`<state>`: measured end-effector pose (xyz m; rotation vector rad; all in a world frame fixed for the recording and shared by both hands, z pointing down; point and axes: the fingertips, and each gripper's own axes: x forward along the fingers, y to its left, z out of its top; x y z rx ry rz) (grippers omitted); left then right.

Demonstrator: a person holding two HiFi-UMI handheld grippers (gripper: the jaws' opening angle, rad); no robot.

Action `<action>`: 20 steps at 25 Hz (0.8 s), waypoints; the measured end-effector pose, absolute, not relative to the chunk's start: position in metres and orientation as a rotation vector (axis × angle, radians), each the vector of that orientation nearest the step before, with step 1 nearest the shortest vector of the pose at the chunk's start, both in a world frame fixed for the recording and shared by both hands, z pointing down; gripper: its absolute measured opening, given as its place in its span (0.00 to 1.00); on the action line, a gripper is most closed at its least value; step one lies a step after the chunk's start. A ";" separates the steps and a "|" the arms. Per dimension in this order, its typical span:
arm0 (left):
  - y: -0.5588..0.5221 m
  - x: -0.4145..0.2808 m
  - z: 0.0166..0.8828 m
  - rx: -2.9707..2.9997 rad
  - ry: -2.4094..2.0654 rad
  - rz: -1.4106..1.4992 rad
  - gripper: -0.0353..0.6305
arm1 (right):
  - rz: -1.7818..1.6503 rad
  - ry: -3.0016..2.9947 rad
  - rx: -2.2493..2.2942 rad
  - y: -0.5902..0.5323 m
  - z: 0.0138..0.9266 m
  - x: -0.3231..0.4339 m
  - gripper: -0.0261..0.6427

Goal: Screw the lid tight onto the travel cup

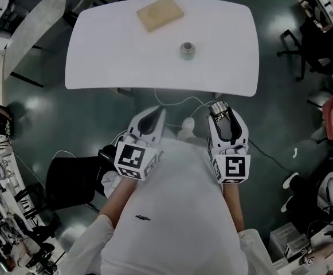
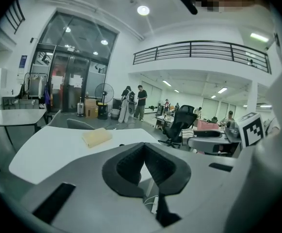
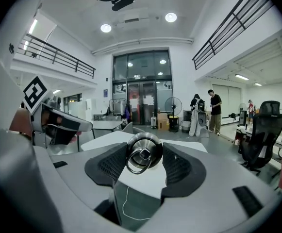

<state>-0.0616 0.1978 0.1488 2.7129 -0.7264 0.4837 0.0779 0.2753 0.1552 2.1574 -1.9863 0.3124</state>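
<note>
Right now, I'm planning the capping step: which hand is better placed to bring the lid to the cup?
Right. The right tool grips the metal lid, and the travel cup stands on the table ahead. The left tool is shut and empty.

A tan block [image 1: 160, 13] lies on the white table [image 1: 97, 62] (near its far edge).

The head view is dim and bluish overall, with the white table [image 1: 97, 67] its brightest patch and pale lamp reflections on the dark glossy floor [image 1: 37, 105]. Both gripper views are bright, lit by round ceiling lamps [image 2: 142, 10] and strip lights [image 2: 258, 37], with strong fisheye bending and black corners. The shiny lid [image 3: 144, 152] carries small highlights, and distant people [image 2: 133, 103] look soft.
</note>
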 end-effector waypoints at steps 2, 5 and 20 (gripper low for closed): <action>0.191 -0.052 0.149 2.706 -0.737 0.500 0.06 | 0.332 -1.998 2.150 0.267 0.156 0.087 0.37; 0.186 -0.041 0.151 2.703 -0.738 0.517 0.06 | 0.363 -2.010 2.129 0.260 0.162 0.098 0.37; 0.137 0.017 0.173 2.742 -0.508 0.621 0.06 | 0.425 -1.904 2.214 0.220 0.170 0.126 0.37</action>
